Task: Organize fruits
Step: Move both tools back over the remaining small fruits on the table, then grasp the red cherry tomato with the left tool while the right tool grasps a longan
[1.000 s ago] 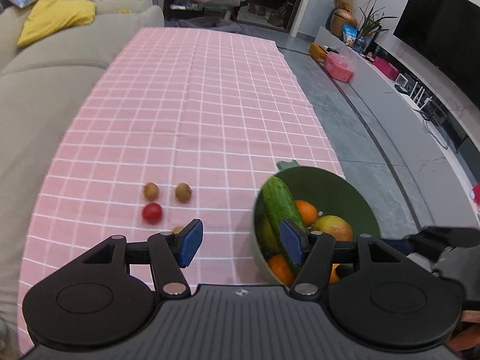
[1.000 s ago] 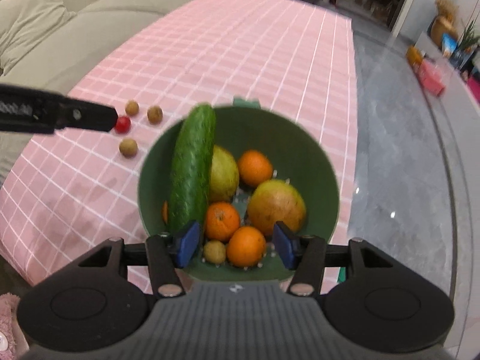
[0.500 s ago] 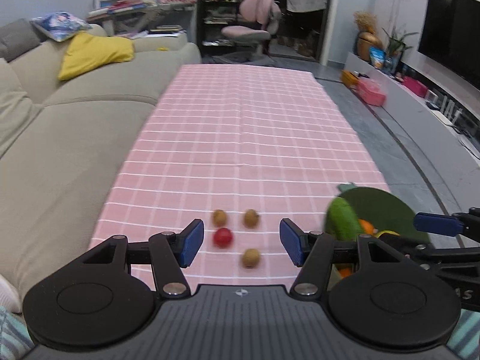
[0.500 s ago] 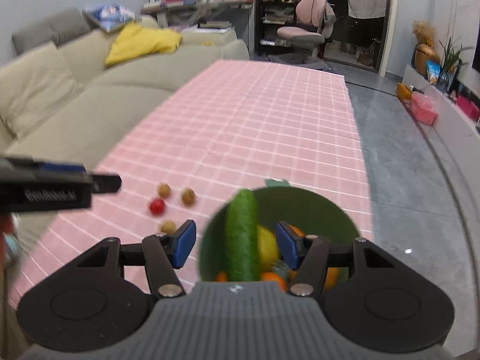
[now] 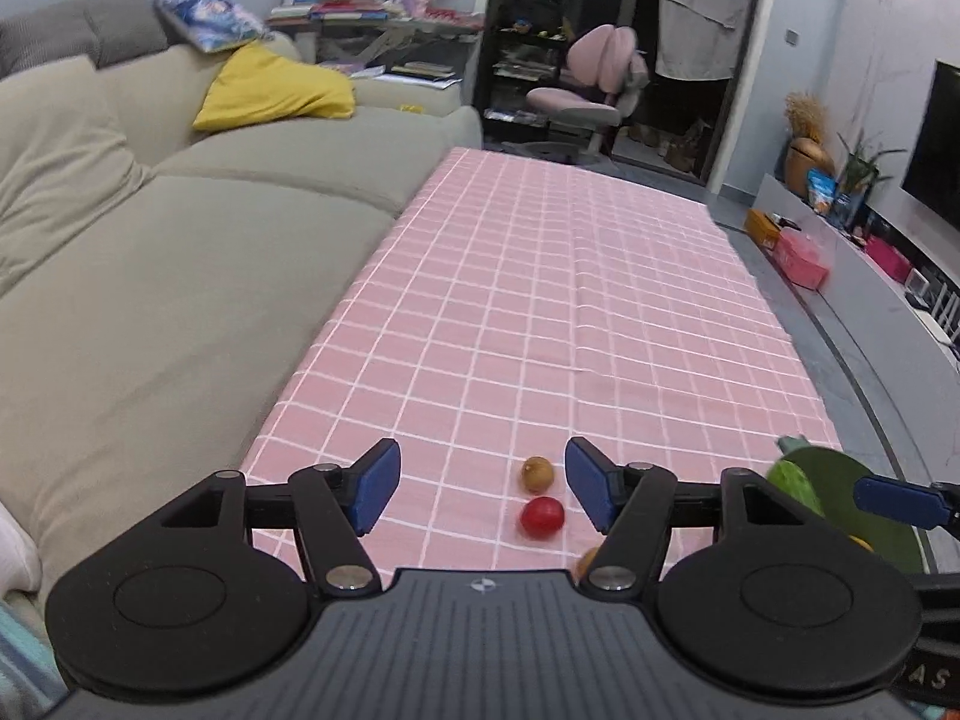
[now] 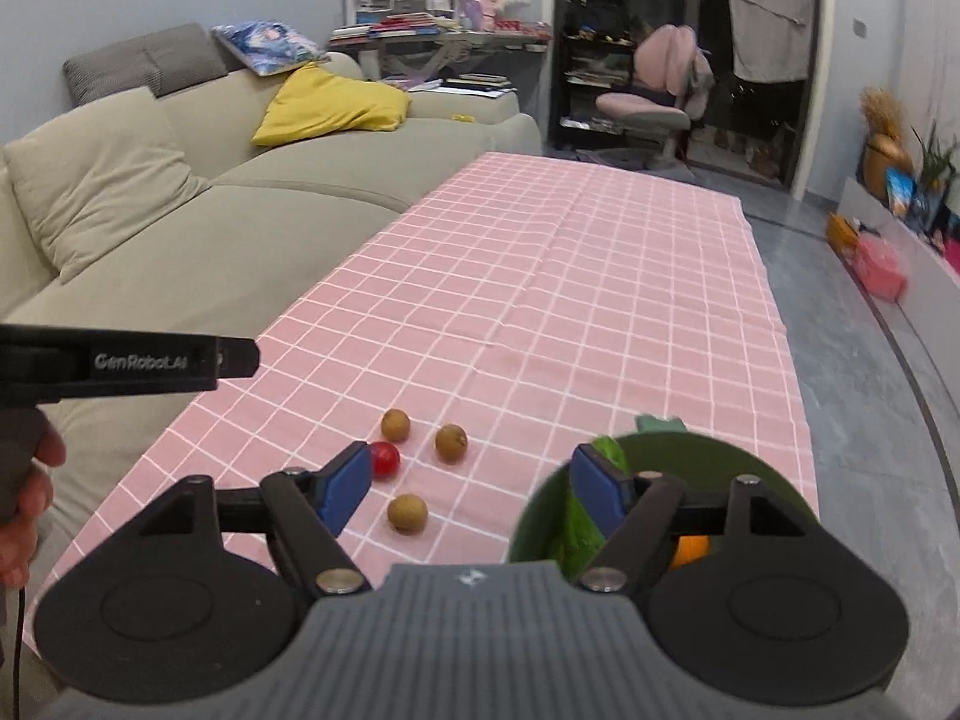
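Observation:
A red cherry tomato (image 5: 541, 516) and three small brown round fruits lie on the pink checked tablecloth (image 5: 540, 300); one brown fruit (image 5: 536, 474) sits just beyond the tomato. In the right wrist view the tomato (image 6: 384, 459) sits among the brown fruits (image 6: 407, 513). A green bowl (image 6: 720, 462) holds a cucumber (image 6: 579, 525) and an orange (image 6: 690, 549); its rim (image 5: 840, 468) shows at the right in the left wrist view. My left gripper (image 5: 480, 483) is open and empty, above the near table edge. My right gripper (image 6: 465, 489) is open and empty, between the fruits and the bowl.
A beige sofa (image 5: 150, 252) with a yellow cushion (image 5: 276, 90) runs along the table's left side. Grey floor (image 6: 870, 390) lies to the right. A pink chair (image 5: 594, 90) stands beyond the table's far end. The left gripper's side (image 6: 120, 360) shows at the left of the right wrist view.
Both grippers have tilted up and pulled back from the bowl, so the room now fills the views. The left gripper has shifted left. Both stay open.

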Demonstrator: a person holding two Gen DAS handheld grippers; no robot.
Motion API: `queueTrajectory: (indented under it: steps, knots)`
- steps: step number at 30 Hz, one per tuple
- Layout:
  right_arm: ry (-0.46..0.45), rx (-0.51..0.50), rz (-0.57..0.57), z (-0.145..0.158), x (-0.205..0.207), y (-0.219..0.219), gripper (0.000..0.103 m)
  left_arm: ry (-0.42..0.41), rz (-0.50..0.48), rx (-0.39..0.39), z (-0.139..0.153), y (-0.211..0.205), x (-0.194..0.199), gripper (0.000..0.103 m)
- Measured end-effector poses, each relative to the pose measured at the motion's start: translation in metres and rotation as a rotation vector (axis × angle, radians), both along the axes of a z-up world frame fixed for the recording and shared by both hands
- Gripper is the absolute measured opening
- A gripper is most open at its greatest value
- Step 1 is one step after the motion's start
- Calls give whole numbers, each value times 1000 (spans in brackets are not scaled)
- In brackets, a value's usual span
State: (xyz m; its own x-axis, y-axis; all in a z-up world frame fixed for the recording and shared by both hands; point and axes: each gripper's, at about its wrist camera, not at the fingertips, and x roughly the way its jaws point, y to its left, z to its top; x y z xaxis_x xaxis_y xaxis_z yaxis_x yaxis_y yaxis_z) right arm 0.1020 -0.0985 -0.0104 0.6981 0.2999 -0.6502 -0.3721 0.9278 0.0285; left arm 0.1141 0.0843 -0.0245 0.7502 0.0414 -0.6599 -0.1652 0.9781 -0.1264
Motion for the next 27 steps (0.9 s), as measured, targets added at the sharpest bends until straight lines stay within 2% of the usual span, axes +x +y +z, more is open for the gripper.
queueTrajectory:
  steps: [3, 8, 12, 16, 20, 25, 27]
  knots:
    - [-17, -44, 31, -5, 7, 12, 76, 13, 27, -57, -10, 13, 3, 77]
    - [-18, -74, 92, -15, 20, 25, 77, 66, 37, -172, -27, 37, 5, 76]
    - [-5, -97, 132, -27, 29, 34, 77, 101, -5, -179, -34, 39, 8, 74]
    - [8, -133, 174, -39, 38, 41, 74, 118, -58, -139, -44, 32, 8, 69]
    - [27, -152, 208, -53, 44, 44, 70, 135, -110, -107, -59, 23, 7, 53]
    - [81, -134, 240, -71, 54, 48, 51, 150, -151, -123, -70, 18, 12, 41]
    - [101, -138, 261, -79, 56, 52, 50, 155, -160, -132, -72, 17, 17, 40]
